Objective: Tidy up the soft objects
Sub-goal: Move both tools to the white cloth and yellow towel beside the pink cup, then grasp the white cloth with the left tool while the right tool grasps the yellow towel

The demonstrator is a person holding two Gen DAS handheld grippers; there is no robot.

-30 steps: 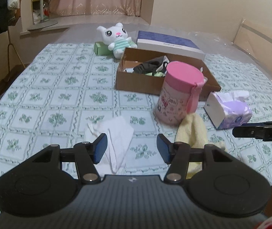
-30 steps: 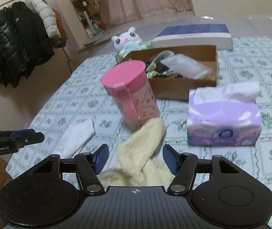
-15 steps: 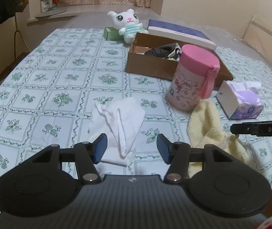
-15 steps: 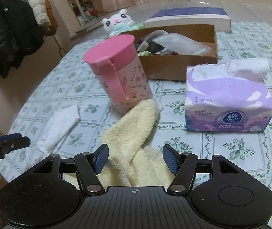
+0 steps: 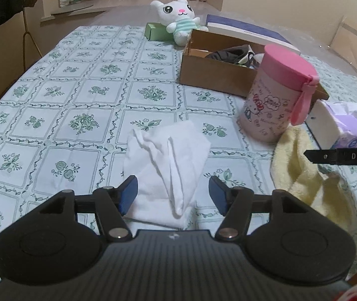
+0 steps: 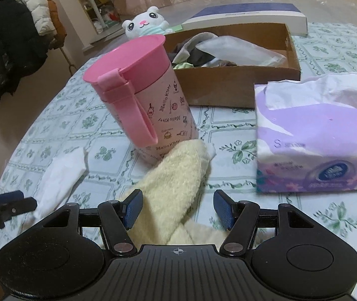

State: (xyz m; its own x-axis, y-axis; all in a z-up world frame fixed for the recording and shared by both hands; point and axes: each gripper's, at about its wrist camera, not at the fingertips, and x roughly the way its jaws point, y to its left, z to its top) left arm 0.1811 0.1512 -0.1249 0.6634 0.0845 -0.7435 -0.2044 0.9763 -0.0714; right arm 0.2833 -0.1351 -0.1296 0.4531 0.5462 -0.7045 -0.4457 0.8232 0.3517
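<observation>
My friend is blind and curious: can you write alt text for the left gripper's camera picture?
An open left gripper hangs over a crumpled white cloth on a green-patterned tablecloth. To the right lie a yellow towel, a pink canister and a purple tissue pack; behind sit a cardboard box and a white plush toy.

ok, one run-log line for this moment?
left claw: open, opening, over white cloth | right claw: open over yellow towel | nothing held
</observation>
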